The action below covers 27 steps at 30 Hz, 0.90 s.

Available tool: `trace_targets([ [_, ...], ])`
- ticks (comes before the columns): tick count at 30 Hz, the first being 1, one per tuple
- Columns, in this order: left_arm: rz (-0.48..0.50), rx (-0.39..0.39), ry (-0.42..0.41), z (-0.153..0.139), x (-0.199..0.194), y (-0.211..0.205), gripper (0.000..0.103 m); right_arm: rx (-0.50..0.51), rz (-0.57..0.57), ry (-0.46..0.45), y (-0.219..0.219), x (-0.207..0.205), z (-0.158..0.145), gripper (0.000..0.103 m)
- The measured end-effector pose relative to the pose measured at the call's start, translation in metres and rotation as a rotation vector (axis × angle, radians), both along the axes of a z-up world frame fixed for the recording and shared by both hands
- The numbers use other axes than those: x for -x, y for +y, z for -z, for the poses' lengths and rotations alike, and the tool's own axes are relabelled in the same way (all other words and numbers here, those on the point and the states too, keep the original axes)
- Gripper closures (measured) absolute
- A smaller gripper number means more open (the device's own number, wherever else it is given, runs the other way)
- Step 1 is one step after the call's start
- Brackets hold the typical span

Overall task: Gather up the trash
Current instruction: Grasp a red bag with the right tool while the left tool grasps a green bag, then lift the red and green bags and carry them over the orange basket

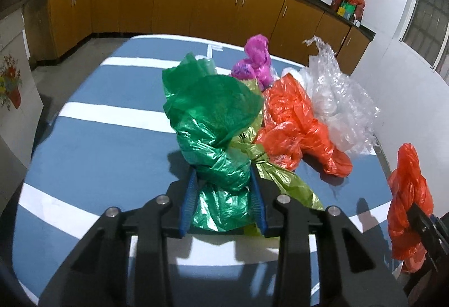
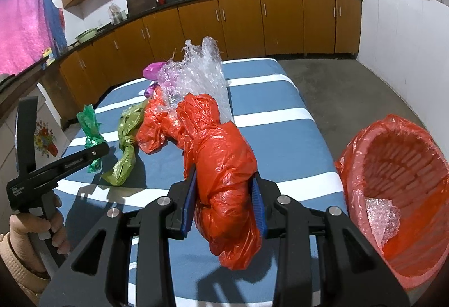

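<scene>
My left gripper is shut on a crumpled green plastic bag, and its blue pads press the bag's twisted neck just above the striped table. My right gripper is shut on an orange-red plastic bag that hangs over the table's near edge. The right wrist view shows the left gripper at the far left with the green bag in it. A red basket with a red liner stands to the right, and a scrap of bubble wrap lies inside.
An olive-yellow bag, another orange bag, a heap of clear bubble wrap and a magenta bag lie on the table. Brown cabinets line the far wall. A person's hand holds the left gripper's handle.
</scene>
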<state>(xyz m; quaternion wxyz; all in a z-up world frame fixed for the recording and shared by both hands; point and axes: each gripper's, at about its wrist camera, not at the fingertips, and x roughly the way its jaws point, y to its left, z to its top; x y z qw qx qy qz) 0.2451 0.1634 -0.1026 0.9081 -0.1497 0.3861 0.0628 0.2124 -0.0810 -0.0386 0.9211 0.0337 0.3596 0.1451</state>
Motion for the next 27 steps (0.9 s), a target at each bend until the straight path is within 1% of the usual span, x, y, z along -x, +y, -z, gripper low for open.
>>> trace_targets([
  [7, 0.023, -0.006, -0.046, -0.022, 0.013, -0.005, 0.068, -0.003, 0.008, -0.035, -0.004, 0.01, -0.013, 0.068],
  [12, 0.067, -0.014, -0.082, -0.04, 0.019, -0.023, 0.068, -0.003, 0.025, -0.061, -0.011, 0.016, -0.023, 0.068],
  [20, 0.18, -0.028, -0.137, -0.068, 0.026, -0.063, 0.068, -0.01, 0.079, -0.088, -0.034, 0.024, -0.033, 0.068],
  [27, 0.285, -0.042, -0.168, -0.081, 0.031, -0.102, 0.068, -0.019, 0.146, -0.101, -0.06, 0.029, -0.037, 0.068],
])
